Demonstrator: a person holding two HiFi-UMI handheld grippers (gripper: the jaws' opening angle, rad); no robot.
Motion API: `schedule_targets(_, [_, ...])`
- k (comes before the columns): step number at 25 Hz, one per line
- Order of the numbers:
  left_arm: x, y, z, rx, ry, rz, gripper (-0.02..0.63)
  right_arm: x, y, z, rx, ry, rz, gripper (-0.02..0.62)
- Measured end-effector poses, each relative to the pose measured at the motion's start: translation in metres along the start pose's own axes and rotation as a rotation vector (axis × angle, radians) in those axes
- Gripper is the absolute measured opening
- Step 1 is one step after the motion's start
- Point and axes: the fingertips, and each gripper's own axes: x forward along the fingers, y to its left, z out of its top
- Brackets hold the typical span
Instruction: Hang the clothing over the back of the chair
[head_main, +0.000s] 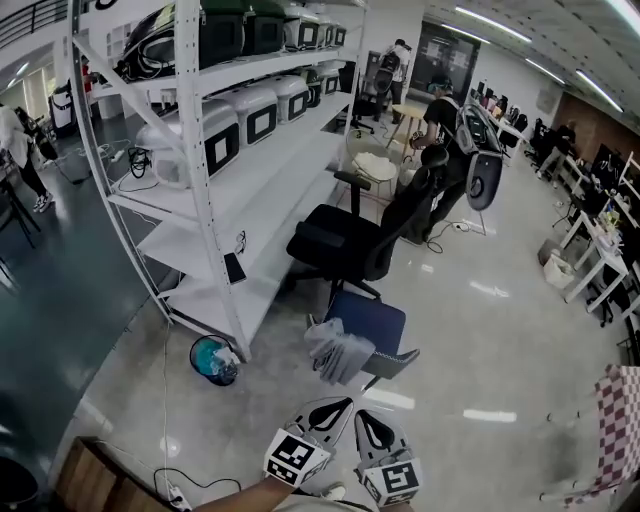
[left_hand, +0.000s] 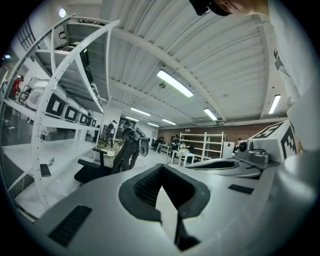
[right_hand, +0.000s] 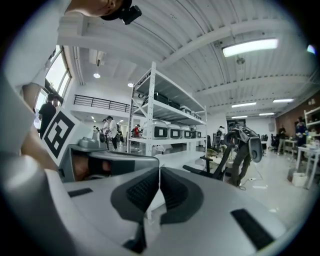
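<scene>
Lying bunched at the near left edge of the blue chair (head_main: 372, 322), the pale grey clothing (head_main: 338, 350) is apart from both tongs. The left tongs (head_main: 343, 404) and the right tongs (head_main: 363, 416) hang side by side below it, each pressed together with nothing between the pads. A black office chair (head_main: 345, 242) stands beyond, beside the white shelf rack (head_main: 262, 190).

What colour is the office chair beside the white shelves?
The office chair is black, best seen in the head view.
</scene>
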Motion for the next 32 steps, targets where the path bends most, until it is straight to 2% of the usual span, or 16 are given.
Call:
schedule_targets(3, [0.008, -0.015, 0.004, 0.015, 0.000, -0.005, 0.008, -0.008, -0.013, 0.005, 0.003, -0.029, 0.007, 0.017])
schedule_targets(10, [0.012, -0.033, -0.008, 0.022, 0.033, -0.004, 0.008, -0.025, -0.028, -0.003, 0.015, -0.027, -0.009, 0.017])
schedule_targets(21, [0.001, -0.034, -0.016, 0.011, 0.057, -0.008, 0.008, -0.032, -0.017, -0.010, 0.044, -0.022, -0.029, 0.017])
schedule_targets(32, [-0.021, -0.016, -0.011, 0.003, 0.031, 0.019, 0.008, -0.021, 0.011, -0.005, 0.021, -0.020, 0.004, 0.017])
